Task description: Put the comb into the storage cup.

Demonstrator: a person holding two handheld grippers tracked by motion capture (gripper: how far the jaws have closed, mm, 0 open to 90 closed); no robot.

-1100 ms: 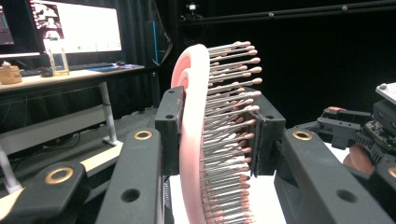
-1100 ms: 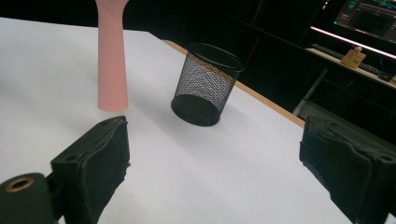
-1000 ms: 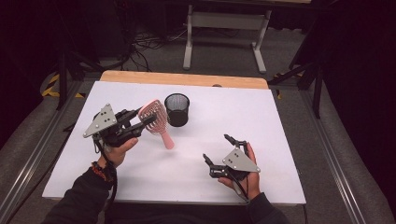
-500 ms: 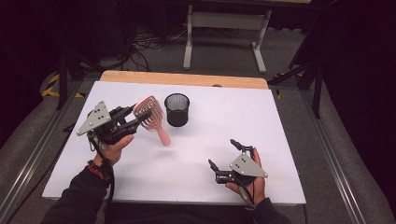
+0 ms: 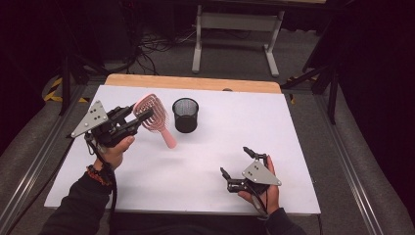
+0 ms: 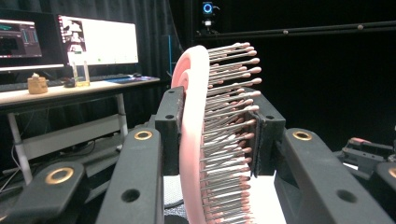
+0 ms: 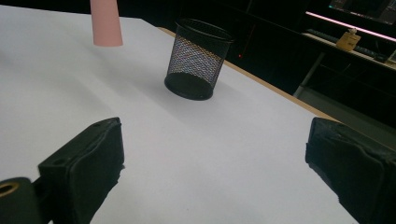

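Hairbrush (image 5: 150, 117) is hanging off the table, head pinched between the jaws of my left gripper (image 5: 131, 119), handle pointing down beside the mesh cup (image 5: 185, 115). Right gripper (image 5: 240, 169) is idling near the table's front edge, jaws spread, nothing in them. I'm judging the risk is the handle clipping the cup's rim and tipping this light cup, or the brush pivoting on its springy bristles (image 6: 229, 140).

Loads of bare white table (image 5: 205, 171) in the middle. Only blocker: mesh cup (image 5: 185, 114) up top, with pink brush (image 5: 152, 119) hanging just beside it, probably not touching.
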